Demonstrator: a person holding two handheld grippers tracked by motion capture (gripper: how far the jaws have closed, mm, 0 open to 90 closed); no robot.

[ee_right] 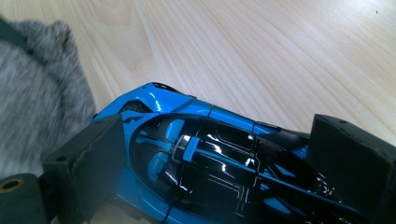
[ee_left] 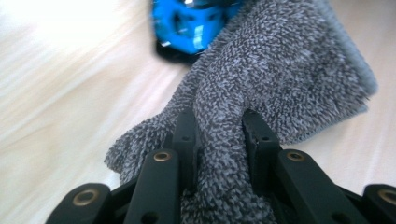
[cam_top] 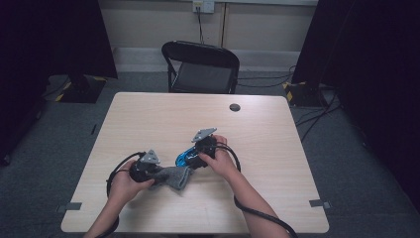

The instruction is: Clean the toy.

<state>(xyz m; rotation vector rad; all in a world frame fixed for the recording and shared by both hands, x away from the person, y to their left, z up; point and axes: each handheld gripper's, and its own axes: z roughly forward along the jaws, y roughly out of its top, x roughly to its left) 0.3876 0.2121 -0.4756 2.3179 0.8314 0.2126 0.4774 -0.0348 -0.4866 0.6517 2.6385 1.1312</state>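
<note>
A light wooden table (cam_top: 148, 114) stands on a grey carpeted floor (cam_top: 356, 163). A small dark round cap (cam_top: 235, 107) sits in the table near its far edge, right of the middle. Behind that far edge stands a black folding chair (cam_top: 200, 67). A wall socket (cam_top: 203, 6) is on the back wall, with a cable hanging from it. Black curtains (cam_top: 376, 59) hang at both sides.

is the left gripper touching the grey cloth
Touching. In the left gripper view, the left gripper has both jaws pressed into a bunched fold of the grey cloth, pinching it between them.
</note>
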